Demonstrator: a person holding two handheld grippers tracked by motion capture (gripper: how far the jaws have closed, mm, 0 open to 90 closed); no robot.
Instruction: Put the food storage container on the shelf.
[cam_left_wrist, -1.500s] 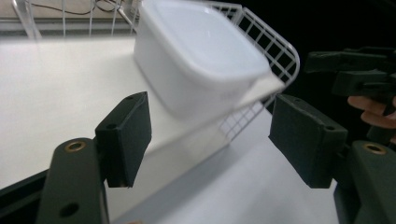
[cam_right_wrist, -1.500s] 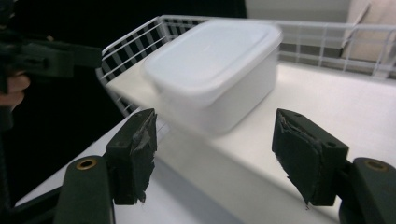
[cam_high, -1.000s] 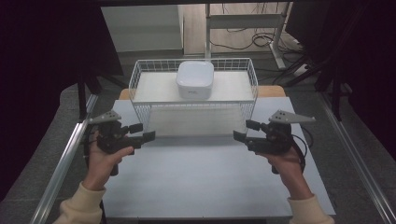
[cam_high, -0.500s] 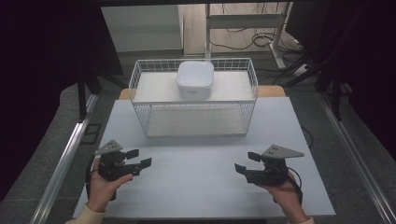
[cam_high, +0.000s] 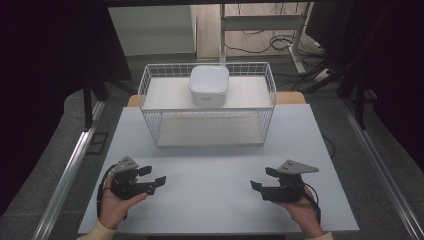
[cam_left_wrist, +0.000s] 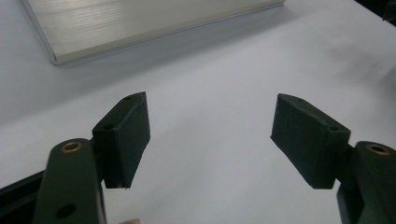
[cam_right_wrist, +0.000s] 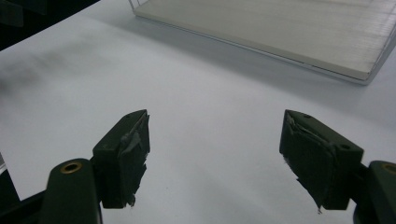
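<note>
Both hands lower than second ago, now low over near part of white table (cam_high: 215, 175), well apart from wire basket (cam_high: 150, 100). Left gripper (cam_high: 152, 176) spread wide, nothing between pads. Right gripper (cam_high: 260, 179) just opening further, also holding nothing. White square container (cam_high: 208, 85) sitting on board across basket top, untouched. Probably rest position; reach toward container not yet begun.

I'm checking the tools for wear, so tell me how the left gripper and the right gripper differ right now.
The left gripper has smooth pads with clean edges; the right gripper's pads are frayed and peeling. The left gripper lies near the table's left edge, pointing right; the right gripper lies near its right edge, pointing left. Both are open, hold nothing, and are held low over the table in front of the wire basket.
</note>
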